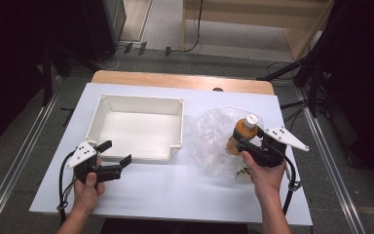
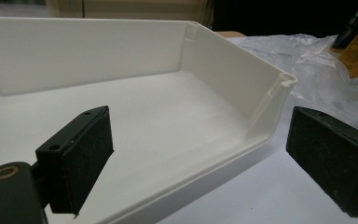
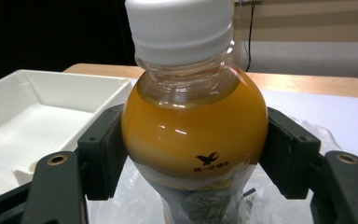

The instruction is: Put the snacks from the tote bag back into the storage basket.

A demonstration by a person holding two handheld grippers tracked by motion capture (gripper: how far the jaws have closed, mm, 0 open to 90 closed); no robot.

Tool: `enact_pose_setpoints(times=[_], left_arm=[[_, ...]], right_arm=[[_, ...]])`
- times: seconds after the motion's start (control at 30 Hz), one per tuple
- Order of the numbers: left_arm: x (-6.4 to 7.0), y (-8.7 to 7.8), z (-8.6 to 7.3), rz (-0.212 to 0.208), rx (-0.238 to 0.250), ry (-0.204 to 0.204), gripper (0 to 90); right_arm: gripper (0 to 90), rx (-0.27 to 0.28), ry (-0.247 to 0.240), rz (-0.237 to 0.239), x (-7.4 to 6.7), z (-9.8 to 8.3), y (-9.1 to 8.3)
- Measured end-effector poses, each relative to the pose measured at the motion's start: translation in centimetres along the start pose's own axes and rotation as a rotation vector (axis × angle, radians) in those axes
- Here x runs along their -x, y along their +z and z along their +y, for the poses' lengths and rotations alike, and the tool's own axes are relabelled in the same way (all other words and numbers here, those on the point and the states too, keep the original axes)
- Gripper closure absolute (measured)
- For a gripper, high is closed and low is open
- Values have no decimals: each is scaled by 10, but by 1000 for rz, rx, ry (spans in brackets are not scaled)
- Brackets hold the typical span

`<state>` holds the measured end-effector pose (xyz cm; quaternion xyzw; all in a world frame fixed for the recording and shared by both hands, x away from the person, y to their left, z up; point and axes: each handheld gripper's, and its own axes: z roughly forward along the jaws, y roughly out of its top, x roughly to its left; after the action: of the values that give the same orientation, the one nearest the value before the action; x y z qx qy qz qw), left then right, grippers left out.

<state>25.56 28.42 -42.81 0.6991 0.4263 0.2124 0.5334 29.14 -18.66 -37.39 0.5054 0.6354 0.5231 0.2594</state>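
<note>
The right gripper (image 1: 244,143) clamps the clear plastic bottle of orange juice with a white cap (image 1: 244,131), over the crumpled transparent bag (image 1: 214,139) right of the empty white rectangular plastic tray (image 1: 173,105). Placing it in the tray likely remains. The left gripper (image 1: 115,154) gapes empty at the tray's near edge.

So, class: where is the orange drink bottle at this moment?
In the high view the bottle is on the table's right side, clamped in the right gripper above the clear plastic bag, right of the white tray.

On the white surface (image 1: 175,190), the open white plastic tray (image 1: 108,105) sits left of the crumpled clear plastic bag (image 1: 209,134). The orange-filled, white-capped bottle (image 1: 242,132) stands over the bag's right part. The left tool (image 1: 117,152) lies just before the tray's near rim.
</note>
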Motion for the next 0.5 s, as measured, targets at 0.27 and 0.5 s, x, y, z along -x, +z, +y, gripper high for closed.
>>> enact_pose_setpoints(times=[0.27, 0.5], left_arm=[[-7, -9, 1, 15, 16, -14, 77], [-13, -11, 2, 17, 26, -27, 78]], right_arm=[[313, 10, -17, 15, -9, 10, -1], [313, 15, -21, 25, -16, 13, 4]])
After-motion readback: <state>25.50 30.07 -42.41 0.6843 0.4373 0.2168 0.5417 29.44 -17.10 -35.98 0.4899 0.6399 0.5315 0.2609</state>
